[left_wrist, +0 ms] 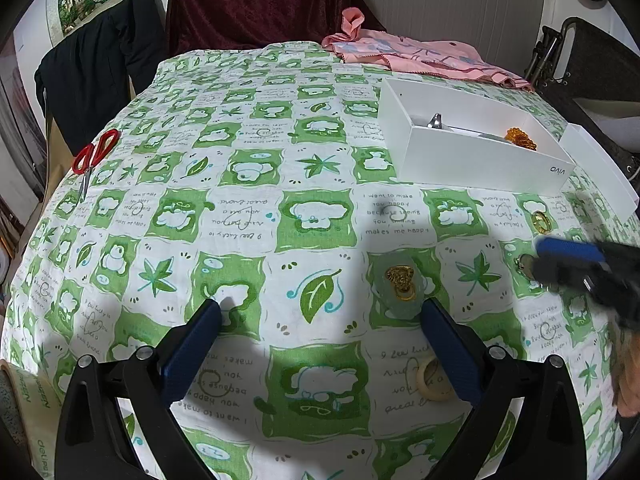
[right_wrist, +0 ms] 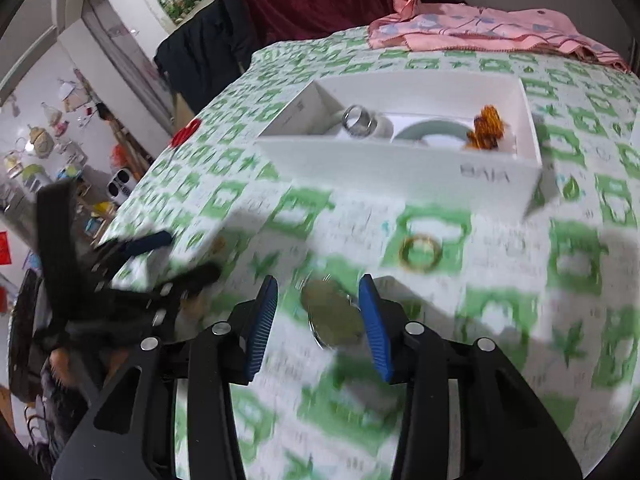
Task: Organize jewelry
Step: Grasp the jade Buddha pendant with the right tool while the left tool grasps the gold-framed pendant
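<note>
A table under a green-and-white checked cloth (left_wrist: 248, 216) carries everything; red-handled scissors (left_wrist: 94, 158) lie at nine o'clock near the edge; a white open box (left_wrist: 476, 160) sits at two o'clock, a pink cloth (left_wrist: 420, 58) beyond it at one; a gold ring (left_wrist: 541, 221) lies at three; a gold brooch (left_wrist: 400, 280) near centre; a cream ring (left_wrist: 434, 376) at five.

Box (right_wrist: 400, 168) set on surface (left_wrist: 248, 216), rings (right_wrist: 360, 122) and beads (right_wrist: 486, 128) held inside. Ring (right_wrist: 420, 254) laid before box. Scissors (left_wrist: 94, 156) placed far left. Cloth (left_wrist: 420, 58) piled behind box.
</note>
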{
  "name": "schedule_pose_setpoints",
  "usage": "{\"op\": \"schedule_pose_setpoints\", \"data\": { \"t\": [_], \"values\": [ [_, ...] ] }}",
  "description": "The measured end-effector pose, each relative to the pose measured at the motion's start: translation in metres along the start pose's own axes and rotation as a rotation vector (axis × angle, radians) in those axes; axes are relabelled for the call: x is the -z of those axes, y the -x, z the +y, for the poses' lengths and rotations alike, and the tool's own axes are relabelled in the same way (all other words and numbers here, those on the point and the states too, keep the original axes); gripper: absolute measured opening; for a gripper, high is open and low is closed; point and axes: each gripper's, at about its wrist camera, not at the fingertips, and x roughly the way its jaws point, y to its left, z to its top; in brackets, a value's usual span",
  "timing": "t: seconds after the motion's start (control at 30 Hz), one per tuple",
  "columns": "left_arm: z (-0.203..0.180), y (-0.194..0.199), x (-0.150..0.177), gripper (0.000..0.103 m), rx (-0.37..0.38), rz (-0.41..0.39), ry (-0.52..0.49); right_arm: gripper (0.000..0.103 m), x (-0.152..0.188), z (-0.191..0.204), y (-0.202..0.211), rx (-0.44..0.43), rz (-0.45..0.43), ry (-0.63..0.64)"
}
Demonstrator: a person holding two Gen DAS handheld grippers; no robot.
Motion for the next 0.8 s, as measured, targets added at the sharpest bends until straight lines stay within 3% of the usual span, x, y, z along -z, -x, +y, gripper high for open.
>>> {"op": "schedule_pose_setpoints", "data": {
  "t": [0.13,0.37,0.4,0.43,0.8],
  "values": [
    [0.0,0.0,0.0,0.099,0.0,0.0,0.0,0.041,0.013,0.004,0.01,0.022,-0.02,0.032],
    [0.0,0.0,0.0,0.099,0.0,0.0,0.0,0.041,0.018,0.032,-0.003,0.238,-0.034,0.219],
    [0.001,0.0,0.0,0.099,0.0,0.0,0.0,0.038,0.018,0.035,-0.005,0.266,-0.032,0.233],
    [0.001,0.0,0.001,0.099,0.0,0.0,0.0,0.027,0.019,0.035,-0.005,0.28,-0.034,0.238],
    [-0.005,0.002,0.001,0.097,-0.011,-0.012,-0.023,0.027,0.014,-0.001,0.012,0.344,-0.073,0.105]
  ]
}}
